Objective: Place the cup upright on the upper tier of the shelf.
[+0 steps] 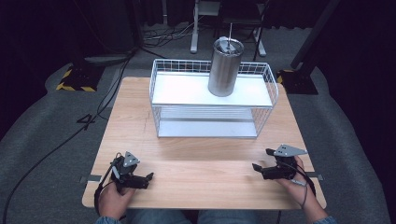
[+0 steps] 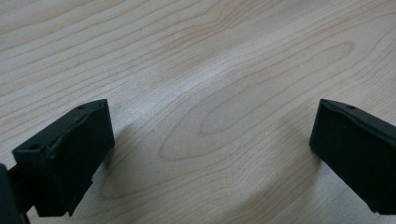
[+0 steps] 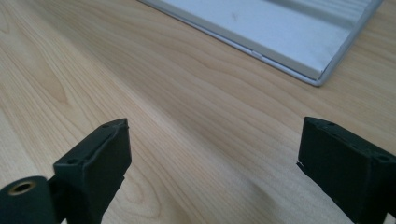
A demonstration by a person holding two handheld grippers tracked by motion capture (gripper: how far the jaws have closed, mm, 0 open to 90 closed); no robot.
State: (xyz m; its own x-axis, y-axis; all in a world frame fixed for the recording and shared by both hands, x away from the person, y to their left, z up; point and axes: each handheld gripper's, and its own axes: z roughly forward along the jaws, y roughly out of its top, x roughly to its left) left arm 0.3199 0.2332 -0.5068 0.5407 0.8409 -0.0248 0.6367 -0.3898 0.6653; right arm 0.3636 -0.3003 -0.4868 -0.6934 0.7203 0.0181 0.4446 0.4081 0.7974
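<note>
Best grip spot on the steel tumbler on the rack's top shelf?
Take the tumbler around its mid-body, coming in level from the front. It stands upright with a round, slightly tapered wall, and a straw sticks up through the lid, so a top grab looks awkward. The rack's wire rim is low in front.

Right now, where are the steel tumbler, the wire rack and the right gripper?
steel tumbler [image 1: 225,70]: high view, middle of its brushed side wall.
wire rack [image 1: 157,71]: high view, left end of its white wire rim.
right gripper [image 1: 263,159]: high view, the gap between its two black jaw tips.
</note>
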